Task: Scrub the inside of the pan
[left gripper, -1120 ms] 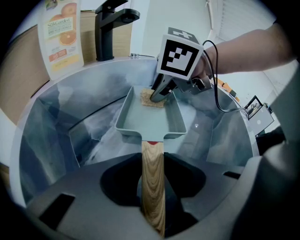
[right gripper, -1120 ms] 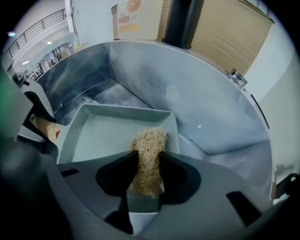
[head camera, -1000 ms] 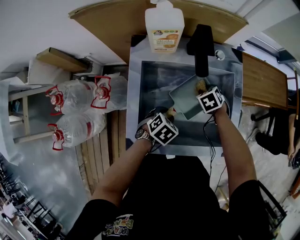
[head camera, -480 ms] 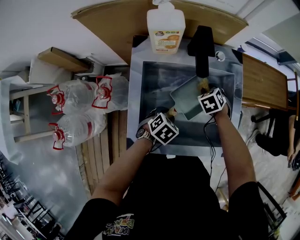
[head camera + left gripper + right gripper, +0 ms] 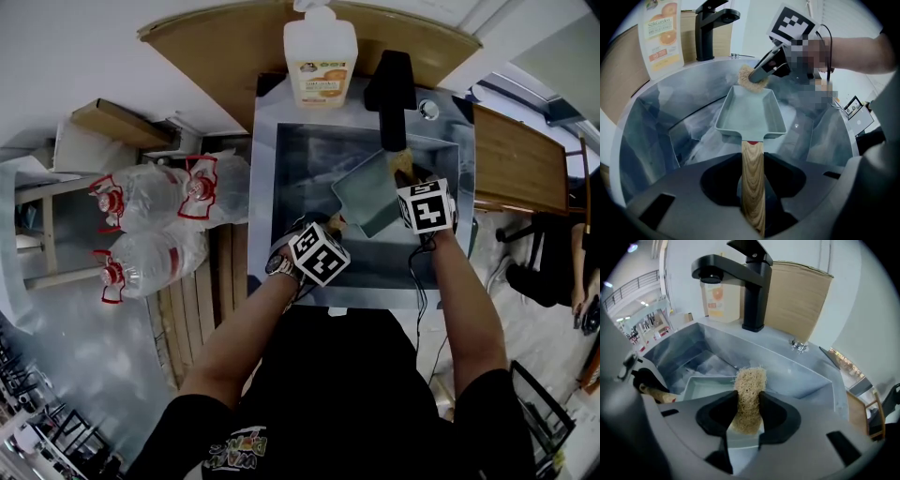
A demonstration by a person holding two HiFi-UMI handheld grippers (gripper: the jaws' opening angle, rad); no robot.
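Head view: the pan (image 5: 367,199) sits tilted inside the sink (image 5: 265,178), just below the black tap (image 5: 391,89). My left claw (image 5: 336,225) is at the pan's near corner. My right claw (image 5: 405,173) is at its far edge, under the tap. A soap bottle (image 5: 321,52) stands behind the sink, and water bottles (image 5: 150,202) lie on the floor off to the left.

Left gripper view: my left claw is clamped on the wooden handle (image 5: 753,178), which runs straight out between the jaws to the pan. The pan hangs over the sink basin with its pale inside facing me. At its far rim the right claw brings in the scrubber (image 5: 751,80). The scrubber looks to be touching that rim, though from this angle I can't be sure it isn't just above it.

Right gripper view: my right claw is drawn in narrow, pinching the straw-coloured scrubber. The scrubber stands upright between the pads, with its top poking out past them. The pan lies beyond and below, a little to the left, with its inside showing. The tap stands straight ahead, with the soap bottle behind it.
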